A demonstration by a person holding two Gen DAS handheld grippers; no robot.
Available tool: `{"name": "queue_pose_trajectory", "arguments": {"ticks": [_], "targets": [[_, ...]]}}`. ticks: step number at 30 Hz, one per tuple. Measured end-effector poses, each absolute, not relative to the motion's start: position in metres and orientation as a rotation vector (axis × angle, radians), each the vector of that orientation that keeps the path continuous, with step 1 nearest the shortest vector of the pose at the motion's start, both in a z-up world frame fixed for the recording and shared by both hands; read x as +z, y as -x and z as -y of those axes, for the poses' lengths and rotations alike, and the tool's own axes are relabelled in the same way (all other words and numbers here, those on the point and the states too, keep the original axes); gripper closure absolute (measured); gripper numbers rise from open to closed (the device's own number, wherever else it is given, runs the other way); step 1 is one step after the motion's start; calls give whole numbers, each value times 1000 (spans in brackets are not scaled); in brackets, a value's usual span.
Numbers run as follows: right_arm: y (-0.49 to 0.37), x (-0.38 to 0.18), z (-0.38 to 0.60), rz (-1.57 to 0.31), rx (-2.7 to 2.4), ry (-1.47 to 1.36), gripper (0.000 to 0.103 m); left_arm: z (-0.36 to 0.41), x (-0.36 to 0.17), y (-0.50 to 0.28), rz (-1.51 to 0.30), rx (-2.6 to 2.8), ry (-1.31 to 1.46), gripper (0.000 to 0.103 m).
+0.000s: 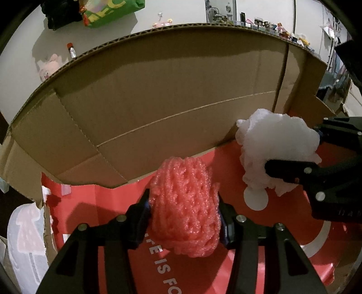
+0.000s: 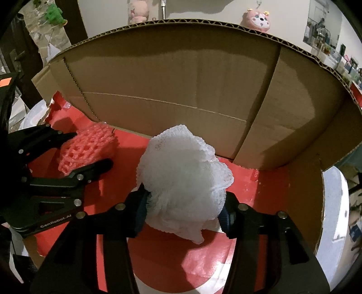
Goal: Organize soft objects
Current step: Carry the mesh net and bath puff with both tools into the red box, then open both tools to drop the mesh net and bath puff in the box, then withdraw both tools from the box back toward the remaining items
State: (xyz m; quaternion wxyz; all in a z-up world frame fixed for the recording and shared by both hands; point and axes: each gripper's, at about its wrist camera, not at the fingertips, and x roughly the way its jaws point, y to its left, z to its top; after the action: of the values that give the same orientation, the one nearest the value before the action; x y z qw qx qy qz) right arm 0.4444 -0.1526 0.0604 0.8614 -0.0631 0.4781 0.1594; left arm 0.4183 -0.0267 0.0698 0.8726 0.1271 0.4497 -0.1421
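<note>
Left gripper (image 1: 184, 218) clamped on pink foam net (image 1: 184, 208); right gripper (image 2: 185, 213) clamped on white mesh puff (image 2: 184, 178), both inside cardboard box (image 2: 181, 74). Risk: springy pieces rebound, cling to pads on release.

One pink foam net (image 1: 184, 210), one white mesh puff (image 2: 183, 181), one cardboard box (image 1: 158, 90), two pink plush toys (image 2: 256, 19).

The things are carried by an open cardboard box (image 1: 172, 90). Its bottom is covered by a red sheet (image 2: 244, 187) with white letters and a white curved band. The brown far wall stands upright, with a flap at the right. Whether the pink foam net (image 1: 183, 208) and the white mesh ball (image 2: 183, 181) rest on the sheet, I cannot tell.
</note>
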Motion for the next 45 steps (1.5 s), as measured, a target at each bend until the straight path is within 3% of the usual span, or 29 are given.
{"name": "queue_pose_trajectory", "arguments": {"ticks": [10, 18, 28, 38, 45], "targets": [[-447, 59, 147, -1004, 323, 150, 45, 18, 71, -429, -954, -286, -244, 45], [-448, 61, 150, -1010, 310, 121, 41, 9, 77, -433, -954, -282, -214, 32], [-440, 74, 158, -995, 277, 99, 26, -2, 112, -408, -872, -262, -146, 15], [-395, 123, 168, -891, 277, 83, 22, -13, 164, -345, -723, -237, -85, 1], [-331, 168, 168, -777, 293, 81, 21, -18, 201, -286, -623, -247, -27, 0]]}}
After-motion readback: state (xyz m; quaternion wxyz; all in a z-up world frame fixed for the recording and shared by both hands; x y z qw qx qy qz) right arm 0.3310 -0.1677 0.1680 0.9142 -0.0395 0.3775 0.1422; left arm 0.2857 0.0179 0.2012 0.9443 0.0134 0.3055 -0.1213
